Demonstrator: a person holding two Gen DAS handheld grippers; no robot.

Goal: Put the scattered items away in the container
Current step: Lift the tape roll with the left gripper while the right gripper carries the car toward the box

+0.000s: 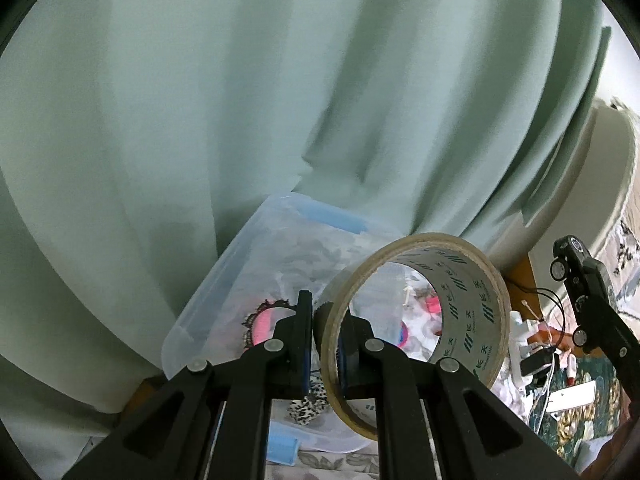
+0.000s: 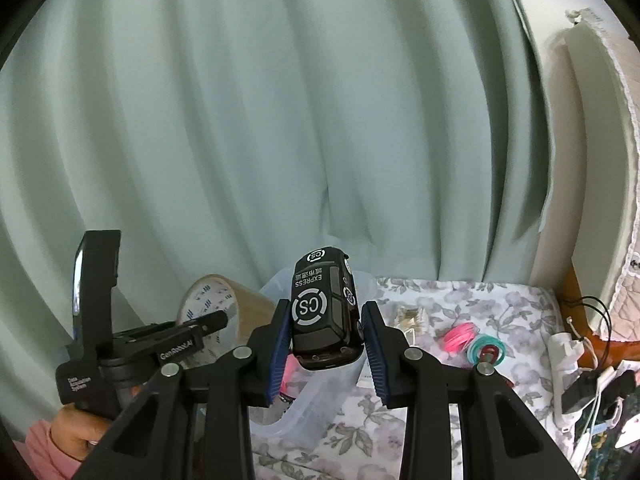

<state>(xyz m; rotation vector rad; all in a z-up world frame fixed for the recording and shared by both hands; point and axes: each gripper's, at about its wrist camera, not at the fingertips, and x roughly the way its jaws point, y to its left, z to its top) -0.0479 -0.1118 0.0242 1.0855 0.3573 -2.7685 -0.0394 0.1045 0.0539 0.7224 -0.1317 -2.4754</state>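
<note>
My left gripper [image 1: 329, 322] is shut on the wall of a roll of brown packing tape [image 1: 468, 292], held above a clear plastic container [image 1: 224, 276] with blue clips. A pink lace-edged item [image 1: 262, 326] and a leopard-print piece [image 1: 308, 406] lie inside it. My right gripper [image 2: 326, 320] is shut on a black toy car [image 2: 320, 300] marked "CS EXPRESS", nose down over the container's near corner [image 2: 312, 400]. The left wrist view shows that car [image 1: 588, 276] at the far right. In the right wrist view the tape roll [image 2: 248, 304] and the left gripper [image 2: 216, 320] appear on the left.
A pale green curtain [image 2: 280, 120] hangs close behind the container. On the floral cloth [image 2: 460, 292] to the right lie a pink ring [image 2: 460, 336] and a teal ring [image 2: 486, 350]. A white power strip [image 2: 560, 368] and cables crowd the right edge. A person's hand [image 2: 76, 436] holds the left gripper.
</note>
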